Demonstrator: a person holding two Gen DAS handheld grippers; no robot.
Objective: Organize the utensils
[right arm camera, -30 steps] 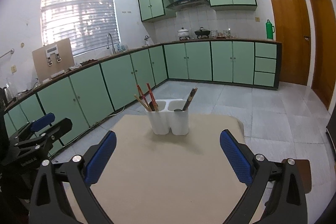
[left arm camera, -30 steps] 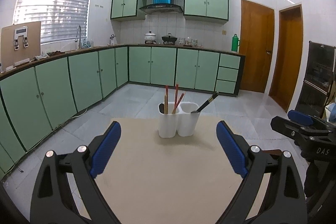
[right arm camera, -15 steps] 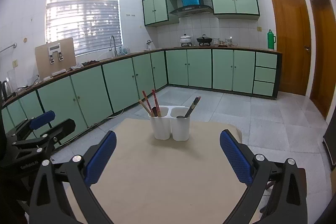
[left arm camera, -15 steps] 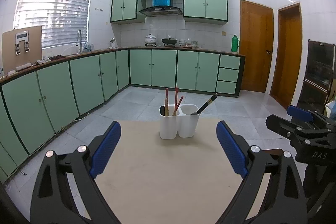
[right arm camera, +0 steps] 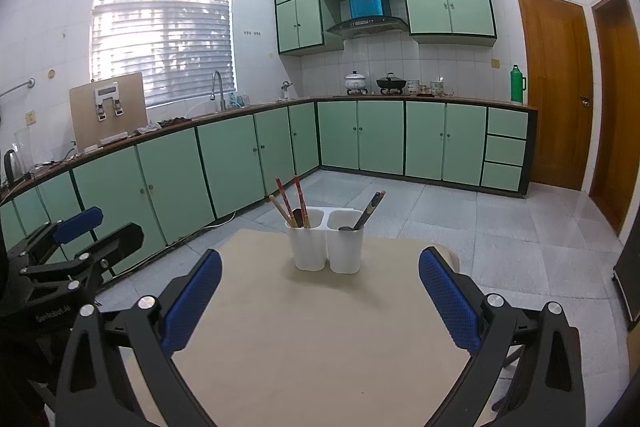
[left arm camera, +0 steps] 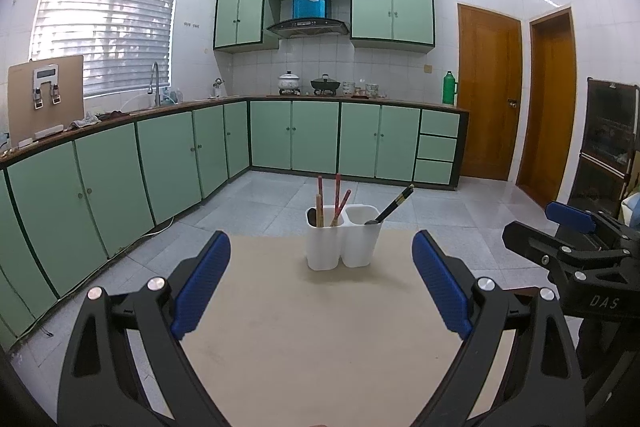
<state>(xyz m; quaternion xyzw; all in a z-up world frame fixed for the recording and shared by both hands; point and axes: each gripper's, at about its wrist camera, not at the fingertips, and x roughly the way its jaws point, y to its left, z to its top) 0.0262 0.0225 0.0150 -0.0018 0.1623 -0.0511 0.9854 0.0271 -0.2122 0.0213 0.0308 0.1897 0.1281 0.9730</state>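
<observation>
Both of mine have backed up and tilted level over the last second. Left gripper (left arm camera: 321, 279) and right gripper (right arm camera: 320, 291) spread wide, empty. White two-cup holder (left arm camera: 343, 241) at 12 o'clock on the table (left arm camera: 320, 339), chopsticks (left arm camera: 337, 197) left cup, dark utensil (left arm camera: 394, 205) right. Looks sorted; nothing loose visible.

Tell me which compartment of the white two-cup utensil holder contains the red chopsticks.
The left compartment of the white plastic holder has the red chopsticks, with a pale wooden stick. The right compartment holds only a dark-handled utensil.
</observation>
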